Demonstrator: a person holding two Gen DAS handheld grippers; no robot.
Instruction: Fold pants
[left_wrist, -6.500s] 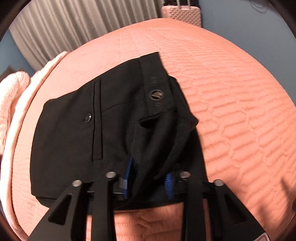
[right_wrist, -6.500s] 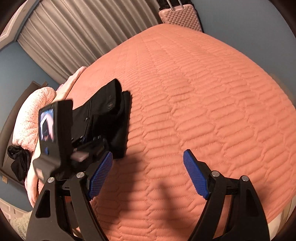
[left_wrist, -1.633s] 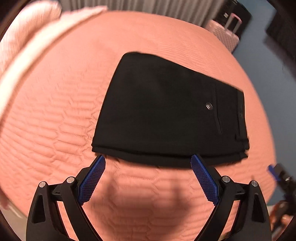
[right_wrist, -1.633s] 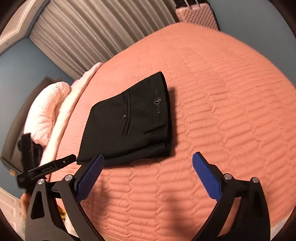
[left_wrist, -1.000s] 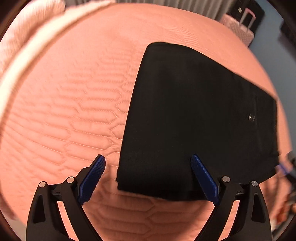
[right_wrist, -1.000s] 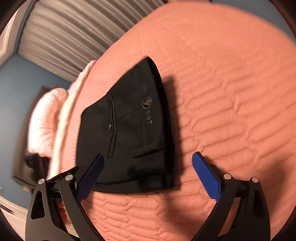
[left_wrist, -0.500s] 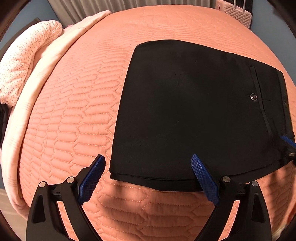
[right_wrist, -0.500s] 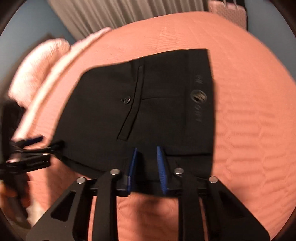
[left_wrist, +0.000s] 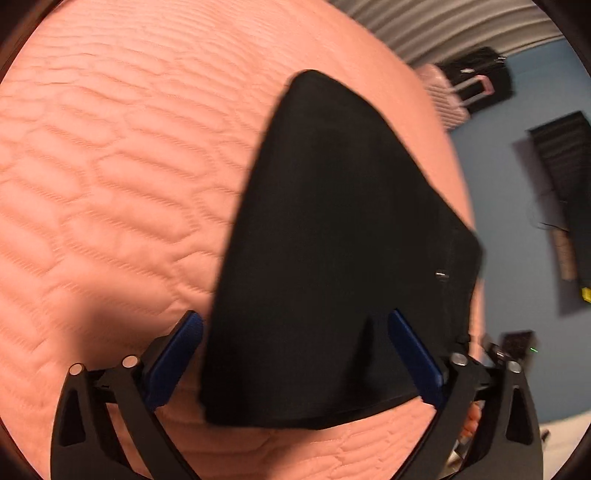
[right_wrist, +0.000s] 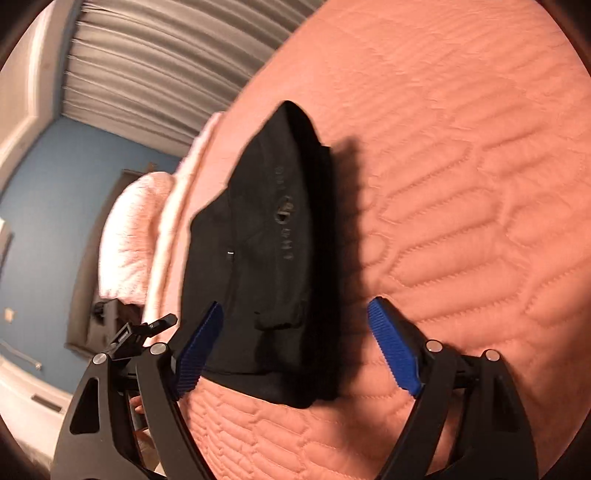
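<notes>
The black pants (left_wrist: 332, 240) lie folded into a compact stack on the salmon quilted bed (left_wrist: 110, 184). In the right wrist view the pants (right_wrist: 273, 251) show their waistband logo and a small pocket button. My left gripper (left_wrist: 295, 354) is open and empty, its blue pads either side of the stack's near edge, just above it. My right gripper (right_wrist: 295, 343) is open and empty, hovering over the near waistband end. Part of the left gripper (right_wrist: 144, 332) shows at the left of the right wrist view.
Pink-white pillows (right_wrist: 133, 229) lie at the bed's left side under grey curtains (right_wrist: 155, 55). A pink suitcase (left_wrist: 447, 99) and a black one (left_wrist: 480, 77) stand past the bed's far end by the blue wall.
My right gripper was nearly shut at the waistband edge half a second ago and is now open. Both grippers have swung to new angles over the folded pants; the pants lie where they were.
</notes>
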